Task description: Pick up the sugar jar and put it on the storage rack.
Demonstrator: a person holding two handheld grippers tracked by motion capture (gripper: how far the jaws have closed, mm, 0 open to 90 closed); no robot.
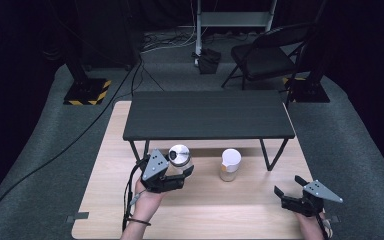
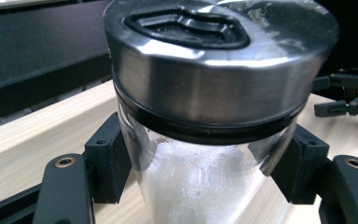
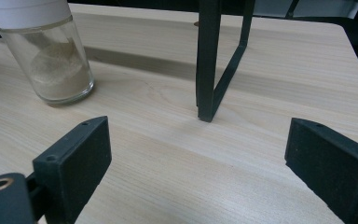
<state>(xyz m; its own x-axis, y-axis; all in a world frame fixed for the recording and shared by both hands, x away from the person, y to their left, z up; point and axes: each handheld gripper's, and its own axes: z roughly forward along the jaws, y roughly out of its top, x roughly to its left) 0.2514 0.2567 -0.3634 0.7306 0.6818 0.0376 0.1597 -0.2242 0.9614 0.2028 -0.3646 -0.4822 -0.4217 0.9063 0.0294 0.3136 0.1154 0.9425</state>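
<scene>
A glass jar with a steel lid (image 1: 180, 156) (image 2: 214, 79), holding a white powder, is clamped between the jaws of my left gripper (image 1: 179, 174) (image 2: 200, 170), which is shut on its glass body just below the lid. It is held over the wooden table (image 1: 105, 200), left of centre. A second glass jar with a white lid (image 1: 229, 164) (image 3: 46, 56), part full of a beige powder, stands on the table to its right. My right gripper (image 1: 289, 186) (image 3: 196, 168) rests low at the front right, open, with nothing between its jaws.
A low black shelf (image 1: 207, 115) on thin metal legs (image 3: 209, 60) stands across the back of the table; one leg is just ahead of the right gripper. Behind the table are a black folding chair (image 1: 267, 52) and floor stands with cables.
</scene>
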